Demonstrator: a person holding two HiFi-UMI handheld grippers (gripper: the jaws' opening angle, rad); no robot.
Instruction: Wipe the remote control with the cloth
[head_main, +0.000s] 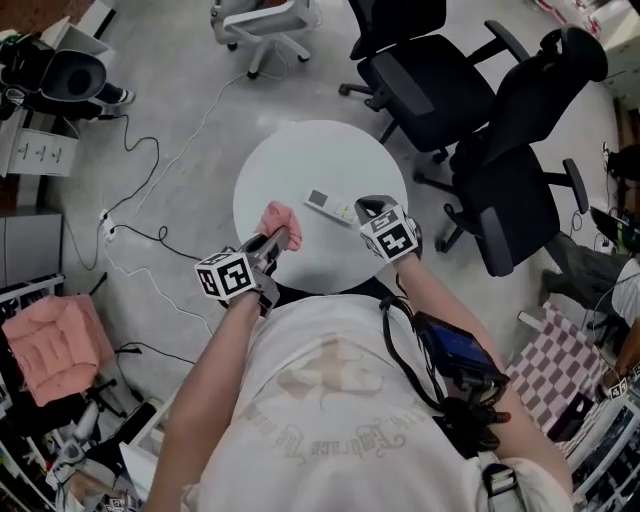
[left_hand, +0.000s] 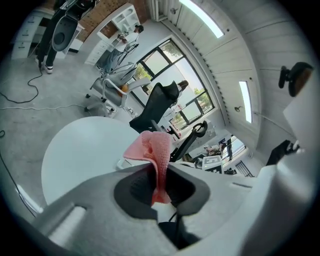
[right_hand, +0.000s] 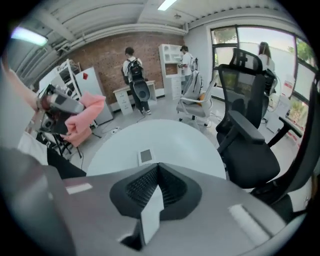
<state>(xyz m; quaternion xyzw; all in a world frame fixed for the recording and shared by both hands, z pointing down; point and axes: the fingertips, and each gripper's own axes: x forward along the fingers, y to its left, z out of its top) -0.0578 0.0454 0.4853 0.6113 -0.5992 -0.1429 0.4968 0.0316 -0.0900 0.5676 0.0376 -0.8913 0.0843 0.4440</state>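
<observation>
The round white table (head_main: 300, 160) stands just in front of me on a grey office floor. Nearest to me, my left gripper (head_main: 272, 243) is clamped on a fold of the pink cloth (head_main: 280, 217), which bunches up loose above the jaws. My right gripper (head_main: 370, 208) is closed tight on one end of the remote control (head_main: 328, 205). The rest of the remote sticks out over the table toward the cloth, and I cannot tell whether its far end is clear of the top. The hold is thin and at one end only, so I judge that pressing the cloth hard on the free end could twist the remote in the jaws or lever it out onto the table. The cloth is pinched by a small fold, so a dragging stroke might pull it free. Beyond the table the black chairs (head_main: 440, 80) stand near, and a wide swing could clip one.
</observation>
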